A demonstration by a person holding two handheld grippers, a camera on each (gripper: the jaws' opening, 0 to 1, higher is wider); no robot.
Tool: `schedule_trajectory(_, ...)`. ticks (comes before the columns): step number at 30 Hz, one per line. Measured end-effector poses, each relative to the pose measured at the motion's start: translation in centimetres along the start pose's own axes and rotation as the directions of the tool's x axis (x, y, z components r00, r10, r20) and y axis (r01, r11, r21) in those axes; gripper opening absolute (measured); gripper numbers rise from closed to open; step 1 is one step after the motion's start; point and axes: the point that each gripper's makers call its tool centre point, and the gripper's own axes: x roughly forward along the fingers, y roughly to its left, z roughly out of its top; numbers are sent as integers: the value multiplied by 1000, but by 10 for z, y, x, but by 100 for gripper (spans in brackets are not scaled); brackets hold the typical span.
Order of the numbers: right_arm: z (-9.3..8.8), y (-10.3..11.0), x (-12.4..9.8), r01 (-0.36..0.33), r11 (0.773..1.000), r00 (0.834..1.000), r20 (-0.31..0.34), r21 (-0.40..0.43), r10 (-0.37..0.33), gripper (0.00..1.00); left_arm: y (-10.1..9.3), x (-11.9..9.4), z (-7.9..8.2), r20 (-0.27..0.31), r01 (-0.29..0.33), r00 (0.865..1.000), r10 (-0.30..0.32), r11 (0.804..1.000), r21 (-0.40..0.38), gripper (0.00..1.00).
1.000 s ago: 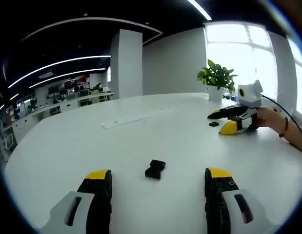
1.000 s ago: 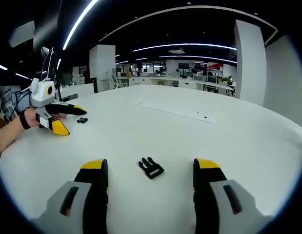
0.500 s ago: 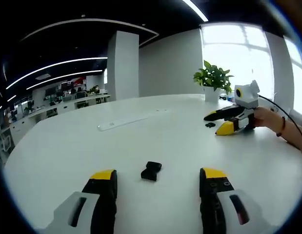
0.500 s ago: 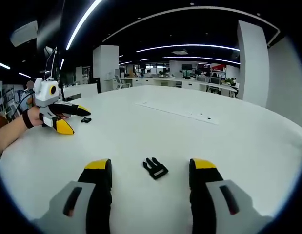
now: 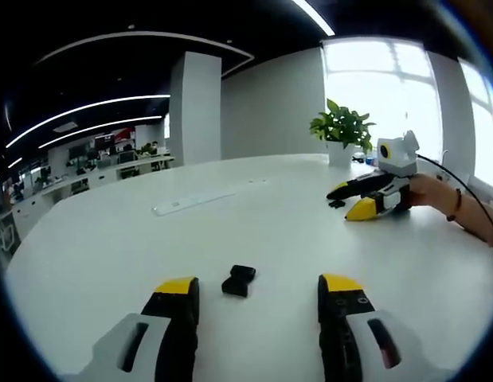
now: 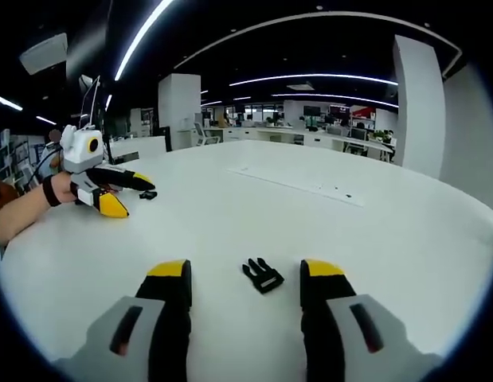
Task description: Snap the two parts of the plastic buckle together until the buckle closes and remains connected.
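Note:
A black socket half of the buckle lies on the white table, just ahead of my left gripper, whose jaws stand open on either side of it without touching. The black pronged half lies flat between the tips of my right gripper, which is open too. Each gripper also appears far off in the other's view. The right gripper rests at the table's right, and the left gripper at its left beside the socket half.
A long white strip lies across the middle of the table. A potted plant stands at the far edge by the window. A person's hand and wrist hold the right gripper. Desks and a pillar stand behind.
Both grippers have crept forward toward their buckle halves, which now sit nearer the jaw tips. The gaps between both pairs of jaws have narrowed a little.

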Motion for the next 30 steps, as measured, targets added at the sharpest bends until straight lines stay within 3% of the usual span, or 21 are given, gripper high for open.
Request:
schedule_trajectory(7, 2, -5, 2, -8, 1000, 1000, 4, -4, 8, 52, -4, 0, 0, 1, 12, 1000, -12, 1000, 6, 56)
schedule_trajectory(17, 3, -2, 6, -43, 999, 999, 7, -16, 43, 37, -6, 0, 0, 4, 11, 1000, -11, 1000, 10, 52)
schedule_trajectory(25, 3, -1, 7, -50, 999, 999, 11, -22, 50, 35, -6, 1, 0, 11, 1, 1000, -2, 1000, 3, 44)
schedule_trajectory(30, 3, -2, 7, -41, 999, 999, 18, -23, 41, 33, -4, 1, 0, 14, -18, 1000, 18, 1000, -6, 43)
